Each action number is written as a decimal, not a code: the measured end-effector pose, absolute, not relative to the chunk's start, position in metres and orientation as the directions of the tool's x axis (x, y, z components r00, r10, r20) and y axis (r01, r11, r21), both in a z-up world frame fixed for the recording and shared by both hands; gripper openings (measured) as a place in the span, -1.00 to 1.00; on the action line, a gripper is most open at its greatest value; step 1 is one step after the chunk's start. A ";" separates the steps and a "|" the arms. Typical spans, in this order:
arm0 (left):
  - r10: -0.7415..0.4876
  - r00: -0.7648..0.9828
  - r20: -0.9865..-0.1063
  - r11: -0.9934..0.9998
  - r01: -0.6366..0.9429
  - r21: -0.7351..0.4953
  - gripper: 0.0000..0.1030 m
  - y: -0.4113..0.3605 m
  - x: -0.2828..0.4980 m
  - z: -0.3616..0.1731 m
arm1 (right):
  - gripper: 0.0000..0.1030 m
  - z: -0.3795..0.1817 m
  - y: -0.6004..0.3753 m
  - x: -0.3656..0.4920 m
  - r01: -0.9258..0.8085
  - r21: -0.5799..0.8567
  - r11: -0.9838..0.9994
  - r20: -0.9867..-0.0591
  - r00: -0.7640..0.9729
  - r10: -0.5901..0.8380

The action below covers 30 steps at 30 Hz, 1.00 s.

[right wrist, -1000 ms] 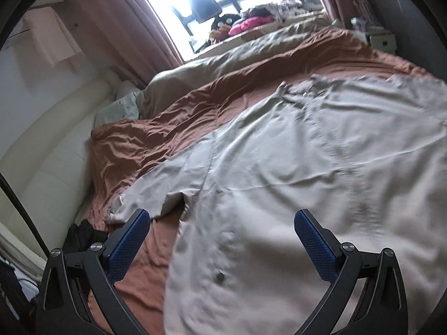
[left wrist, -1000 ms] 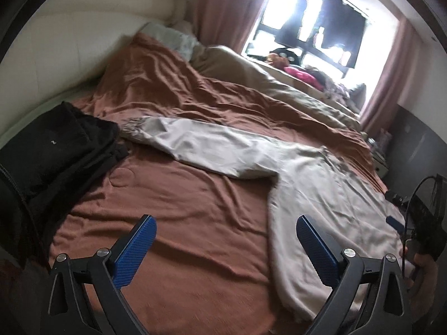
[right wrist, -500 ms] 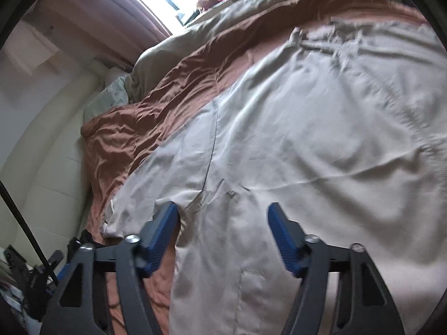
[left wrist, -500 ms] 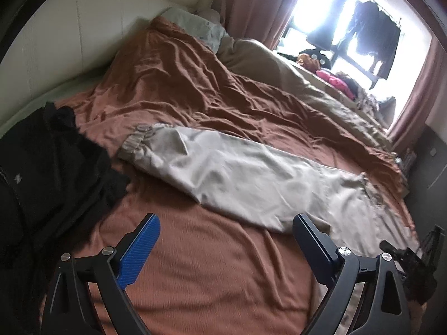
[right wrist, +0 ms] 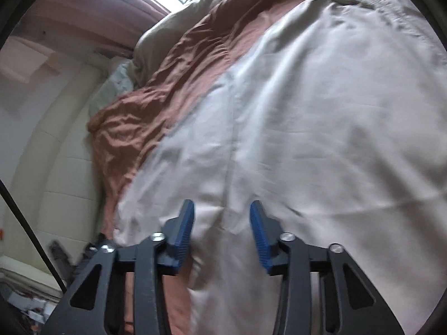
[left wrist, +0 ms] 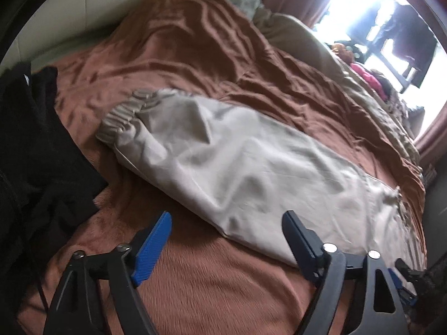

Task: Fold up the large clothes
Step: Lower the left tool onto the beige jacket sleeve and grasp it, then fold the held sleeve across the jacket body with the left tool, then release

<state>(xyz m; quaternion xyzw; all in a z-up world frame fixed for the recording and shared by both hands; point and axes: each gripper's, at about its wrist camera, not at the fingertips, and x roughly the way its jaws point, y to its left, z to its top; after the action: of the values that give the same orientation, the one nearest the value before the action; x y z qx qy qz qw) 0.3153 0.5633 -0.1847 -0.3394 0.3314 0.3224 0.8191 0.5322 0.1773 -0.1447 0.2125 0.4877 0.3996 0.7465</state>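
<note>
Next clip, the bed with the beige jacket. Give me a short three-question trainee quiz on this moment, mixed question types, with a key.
1. True or false: the beige jacket lies spread on the rust-brown bedspread.
2. Multiple choice: in the left wrist view, what lies left of the elastic sleeve cuff? A) a pillow B) a black garment C) a laundry basket
3. Fill in: the cloth seen between the fingers of the right gripper belongs to the ____.

Key
1. True.
2. B.
3. Beige jacket; the right gripper's jaws are closing over it, with no pinch visible yet. The left gripper is also closing, beside the sleeve's near edge.
</note>
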 end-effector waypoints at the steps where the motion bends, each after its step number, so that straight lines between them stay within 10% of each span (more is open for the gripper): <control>1: 0.303 0.563 -0.769 0.551 -0.762 -0.340 0.39 0.570 0.319 -0.192 | -0.33 -0.147 0.180 0.535 -0.388 0.711 0.587 -0.558 0.197 0.806; 7: 0.293 0.534 -0.793 0.529 -0.781 -0.330 -0.81 0.587 0.340 -0.209 | -0.76 -0.193 0.201 0.555 -0.315 0.767 0.559 -0.558 0.103 0.823; 30: 0.233 0.790 -0.567 0.845 -0.453 -0.284 -0.92 0.428 0.424 0.021 | -0.85 -0.166 0.154 0.575 -0.260 0.816 0.516 -0.520 0.059 0.852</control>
<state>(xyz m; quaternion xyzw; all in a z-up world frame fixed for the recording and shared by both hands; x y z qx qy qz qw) 0.4238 0.4282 0.0208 -0.2070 0.2653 0.1858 0.9232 0.5750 0.1536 -0.1657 0.2697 0.5490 0.4114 0.6757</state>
